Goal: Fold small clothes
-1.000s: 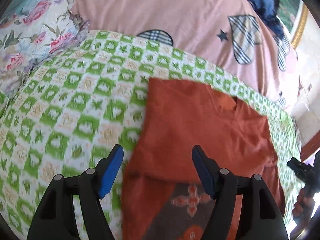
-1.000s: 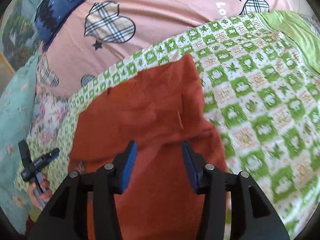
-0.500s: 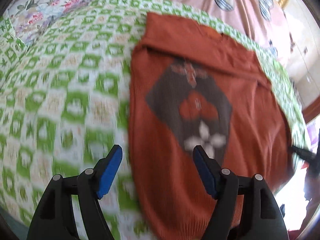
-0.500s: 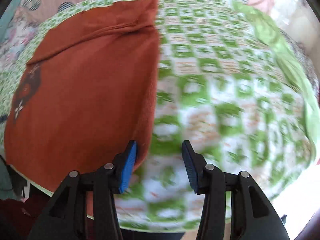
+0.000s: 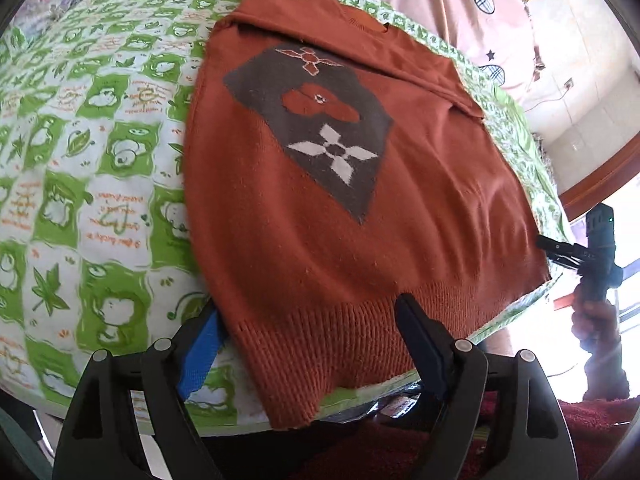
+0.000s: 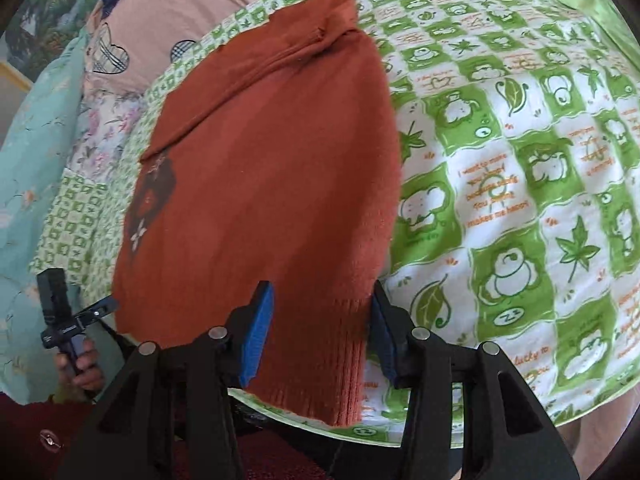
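Observation:
A rust-orange knit sweater [image 5: 400, 216] with a grey diamond patch and flower motifs lies flat on the bed, its top part folded over at the far end. Its ribbed hem hangs at the near bed edge. My left gripper [image 5: 308, 332] is open, its jaws either side of the hem's left corner. In the right wrist view the sweater [image 6: 272, 184] fills the middle, and my right gripper [image 6: 324, 320] is open around the hem's right corner. Each view shows the other gripper at the side, hand-held [image 5: 592, 256] [image 6: 64, 320].
The sweater rests on a green-and-white checked bedcover [image 5: 80, 160] [image 6: 520, 184]. A pink quilt with plaid hearts [image 5: 460, 4] [image 6: 160, 16] lies beyond. The bed's near edge [image 5: 360, 396] runs just under the hem. A floral pillow [image 6: 36, 140] sits left.
Both grippers have pulled back from the sweater's far end to its hem at the near bed edge. The top part now lies folded over. Both stay open.

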A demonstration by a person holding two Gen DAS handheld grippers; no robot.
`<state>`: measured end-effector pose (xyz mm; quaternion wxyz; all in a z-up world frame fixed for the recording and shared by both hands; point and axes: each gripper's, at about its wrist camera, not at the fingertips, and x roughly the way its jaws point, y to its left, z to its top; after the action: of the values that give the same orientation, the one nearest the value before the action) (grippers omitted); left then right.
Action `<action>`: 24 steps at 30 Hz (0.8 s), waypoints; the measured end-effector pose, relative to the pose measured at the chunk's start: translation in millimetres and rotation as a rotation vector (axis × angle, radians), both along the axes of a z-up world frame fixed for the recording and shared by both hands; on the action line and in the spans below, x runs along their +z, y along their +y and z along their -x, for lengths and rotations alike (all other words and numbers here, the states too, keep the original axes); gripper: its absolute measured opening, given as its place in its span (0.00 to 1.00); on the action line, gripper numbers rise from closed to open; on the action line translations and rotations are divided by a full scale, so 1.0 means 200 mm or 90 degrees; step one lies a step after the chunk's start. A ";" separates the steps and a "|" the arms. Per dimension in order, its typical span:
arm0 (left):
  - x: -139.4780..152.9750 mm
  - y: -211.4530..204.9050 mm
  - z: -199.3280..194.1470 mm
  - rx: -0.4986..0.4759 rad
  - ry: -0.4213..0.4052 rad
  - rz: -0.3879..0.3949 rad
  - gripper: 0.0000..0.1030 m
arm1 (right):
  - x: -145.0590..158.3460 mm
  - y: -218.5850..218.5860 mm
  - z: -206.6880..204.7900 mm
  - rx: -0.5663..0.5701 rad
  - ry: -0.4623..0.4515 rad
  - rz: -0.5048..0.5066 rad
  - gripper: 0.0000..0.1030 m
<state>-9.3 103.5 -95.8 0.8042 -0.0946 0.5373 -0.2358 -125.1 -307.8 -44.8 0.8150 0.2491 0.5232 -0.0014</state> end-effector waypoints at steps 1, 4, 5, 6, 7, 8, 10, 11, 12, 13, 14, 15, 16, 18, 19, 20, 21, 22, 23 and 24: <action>0.00 0.01 0.01 0.000 0.001 0.007 0.80 | 0.00 -0.01 0.03 -0.003 -0.005 -0.012 0.47; 0.00 0.05 0.02 -0.002 0.007 0.038 0.74 | -0.02 -0.05 0.09 -0.022 -0.023 -0.047 0.42; -0.01 0.07 0.02 -0.002 0.007 0.044 0.70 | -0.03 -0.05 0.08 -0.031 -0.025 -0.050 0.38; -0.02 0.08 0.01 -0.003 0.008 0.049 0.65 | -0.05 -0.04 0.08 -0.037 -0.024 -0.044 0.30; -0.02 0.10 0.01 -0.002 0.010 0.058 0.61 | -0.05 -0.04 0.07 -0.038 -0.023 -0.038 0.19; -0.03 0.10 0.00 0.000 0.012 0.064 0.53 | -0.06 -0.03 0.06 -0.036 -0.026 -0.036 0.14; -0.04 0.13 -0.02 0.006 0.022 0.085 0.33 | -0.05 -0.02 0.07 -0.038 -0.037 -0.041 0.10; -0.05 0.14 -0.02 0.008 0.026 0.091 0.14 | -0.04 -0.02 0.08 -0.039 -0.042 -0.040 0.09; -0.05 0.14 -0.02 0.008 0.032 0.100 0.11 | -0.03 -0.02 0.10 -0.041 -0.049 -0.037 0.09; -0.05 0.15 -0.01 0.013 0.026 0.104 0.10 | -0.01 -0.03 0.13 -0.044 -0.057 -0.034 0.08; -0.04 0.16 0.01 0.016 0.018 0.102 0.09 | 0.00 -0.05 0.15 -0.045 -0.059 -0.033 0.08; -0.02 0.16 0.03 0.015 0.005 0.100 0.09 | 0.00 -0.06 0.17 -0.045 -0.056 -0.032 0.08; 0.01 0.16 0.07 0.012 -0.014 0.101 0.08 | -0.02 -0.07 0.19 -0.048 -0.050 -0.033 0.08; 0.05 0.18 0.10 0.019 -0.041 0.106 0.07 | -0.05 -0.08 0.19 -0.058 -0.051 -0.050 0.08; 0.04 0.19 0.11 0.020 -0.044 0.113 0.07 | -0.06 -0.08 0.18 -0.061 -0.053 -0.054 0.08; 0.02 0.19 0.10 0.025 -0.039 0.115 0.06 | -0.04 -0.07 0.18 -0.062 -0.056 -0.057 0.08; -0.01 0.21 0.09 0.035 -0.021 0.119 0.06 | -0.03 -0.08 0.18 -0.061 -0.062 -0.061 0.08; -0.01 0.21 0.09 0.040 -0.016 0.125 0.06 | 0.00 -0.07 0.18 -0.060 -0.072 -0.066 0.08; 0.00 0.22 0.09 0.043 -0.019 0.131 0.06 | 0.03 -0.07 0.19 -0.061 -0.082 -0.072 0.08; 0.03 0.23 0.10 0.045 -0.031 0.134 0.06 | 0.05 -0.08 0.19 -0.062 -0.093 -0.080 0.08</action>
<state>-29.6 149.3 -90.6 0.8104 -0.1917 0.4861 -0.2649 -163.1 -324.5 -34.4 0.8328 0.3241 0.4488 0.0098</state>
